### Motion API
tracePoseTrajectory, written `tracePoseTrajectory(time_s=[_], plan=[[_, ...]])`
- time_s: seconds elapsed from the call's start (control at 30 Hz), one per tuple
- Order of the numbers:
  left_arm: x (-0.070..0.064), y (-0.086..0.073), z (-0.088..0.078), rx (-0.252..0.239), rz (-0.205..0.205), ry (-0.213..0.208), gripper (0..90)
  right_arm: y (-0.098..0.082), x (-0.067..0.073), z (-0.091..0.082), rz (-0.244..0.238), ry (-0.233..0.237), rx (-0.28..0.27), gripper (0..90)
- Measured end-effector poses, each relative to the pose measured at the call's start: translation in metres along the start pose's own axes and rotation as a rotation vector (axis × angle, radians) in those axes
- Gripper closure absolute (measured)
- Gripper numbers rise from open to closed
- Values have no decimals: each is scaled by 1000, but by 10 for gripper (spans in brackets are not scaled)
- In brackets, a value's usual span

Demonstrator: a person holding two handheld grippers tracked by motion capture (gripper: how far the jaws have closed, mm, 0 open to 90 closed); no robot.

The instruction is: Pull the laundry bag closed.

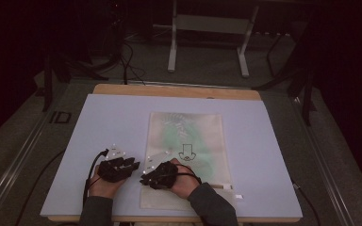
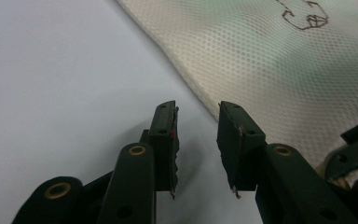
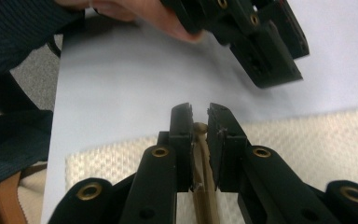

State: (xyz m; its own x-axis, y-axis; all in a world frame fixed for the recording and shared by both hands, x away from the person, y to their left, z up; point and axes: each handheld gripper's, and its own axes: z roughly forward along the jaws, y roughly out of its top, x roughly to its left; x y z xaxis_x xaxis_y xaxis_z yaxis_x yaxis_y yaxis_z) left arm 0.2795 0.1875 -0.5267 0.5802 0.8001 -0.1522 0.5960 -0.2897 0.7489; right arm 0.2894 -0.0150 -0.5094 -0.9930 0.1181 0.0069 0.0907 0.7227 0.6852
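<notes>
Pale table (image 1: 99, 122), mesh bag (image 1: 188, 136), tan strap (image 3: 204, 186)

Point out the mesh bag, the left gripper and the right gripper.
mesh bag (image 1: 188, 127), high view, on its pale upper middle.
left gripper (image 2: 198, 140), left gripper view, midway between its open fingertips.
right gripper (image 3: 200, 122), right gripper view, midway between its fingertips, closed on a tan strip.

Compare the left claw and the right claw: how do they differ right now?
The left claw stands open with nothing between its jaws, over the bare table beside the mesh bag. The right claw is shut on a tan strip at the bag's edge. Both are black two-jaw claws, held low over the table.
</notes>
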Motion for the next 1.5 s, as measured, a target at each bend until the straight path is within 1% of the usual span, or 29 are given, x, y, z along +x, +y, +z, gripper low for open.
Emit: tracePoseTrajectory(time_s=[0.1,0.13,0.17,0.2,0.23,0.3,0.37,0.43,0.5,0.53,0.6,0.7,0.83,0.97,1.03,1.13,1.33,1.43,1.5], plan=[[-3,0,0,7,9,-28,697,-7,1,-1,13,-3,3,810],[-4,0,1,13,19,-33,704,-9,0,-1,12,-3,9,810],[-6,0,1,27,31,-36,737,-11,1,-2,17,-7,7,810],[-8,0,2,43,47,-31,753,-12,1,-2,16,-7,9,809],[-11,1,3,48,55,-34,770,-12,2,-2,12,-12,13,809],[-15,1,5,55,69,-57,782,-12,2,-2,10,-14,14,809],[-18,2,6,60,91,-64,816,-13,3,-2,11,-16,13,809],[-21,3,7,65,101,-71,847,-14,4,-2,12,-17,13,809],[-23,3,8,69,107,-77,862,-15,4,-3,11,-19,14,809],[-24,3,9,77,106,-75,869,-16,5,-2,5,-29,22,809],[-25,3,9,80,107,-76,871,-16,6,-2,3,-31,29,809],[-27,3,10,82,113,-89,872,-18,6,-2,-6,-35,32,809],[-30,3,11,93,127,-97,872,-20,6,-2,7,-34,34,809],[-31,2,13,125,138,-90,878,-20,6,-1,7,-33,38,809],[-32,1,14,127,140,-84,881,-20,5,-1,8,-28,43,809],[-32,2,13,138,132,-83,884,-19,5,0,9,-26,48,805],[-32,0,12,139,121,-96,882,-16,5,3,14,-19,58,804],[-33,-1,10,144,137,-96,876,-14,5,4,7,-18,60,808],[-34,-2,9,144,140,-100,876,-14,5,5,10,-18,63,812]])
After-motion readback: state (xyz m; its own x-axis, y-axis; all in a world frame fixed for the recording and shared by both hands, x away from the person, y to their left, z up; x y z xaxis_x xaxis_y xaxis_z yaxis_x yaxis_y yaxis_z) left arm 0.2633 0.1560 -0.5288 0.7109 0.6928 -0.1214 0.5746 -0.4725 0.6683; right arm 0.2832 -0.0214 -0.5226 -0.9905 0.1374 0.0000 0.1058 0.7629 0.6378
